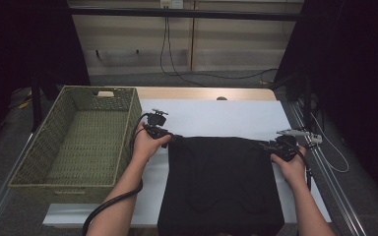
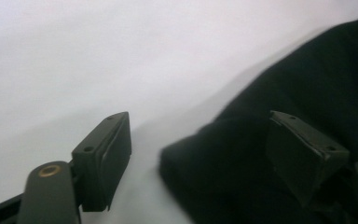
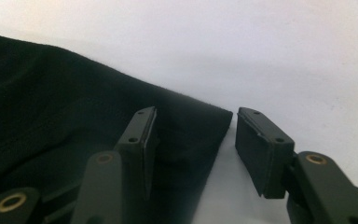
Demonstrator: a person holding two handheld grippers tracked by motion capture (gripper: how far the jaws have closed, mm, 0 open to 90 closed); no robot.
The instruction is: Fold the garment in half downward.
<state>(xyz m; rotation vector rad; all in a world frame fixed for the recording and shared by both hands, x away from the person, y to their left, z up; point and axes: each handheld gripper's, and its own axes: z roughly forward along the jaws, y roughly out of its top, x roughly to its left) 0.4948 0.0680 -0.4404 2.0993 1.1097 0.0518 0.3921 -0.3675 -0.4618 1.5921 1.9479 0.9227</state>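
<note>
Soft matte black cloth (image 1: 221, 182), squared fold, both grippers' jaws agape — corners between, unpinched

Your high view is dim, with black surroundings at both sides swallowing detail, while the white table sheet (image 1: 226, 120) catches soft overhead light and the black cloth (image 1: 221, 182) reads as a near-featureless dark block. In your left gripper view the sheet beyond the jaws glows pale and hazy without glare, the cloth corner (image 2: 205, 154) between the jaws is soft-edged, and a faint shadow lies beside it. In your right gripper view the cloth's (image 3: 74, 121) weave shows only faintly left of the jaws, and everything is slightly blurred.
</note>
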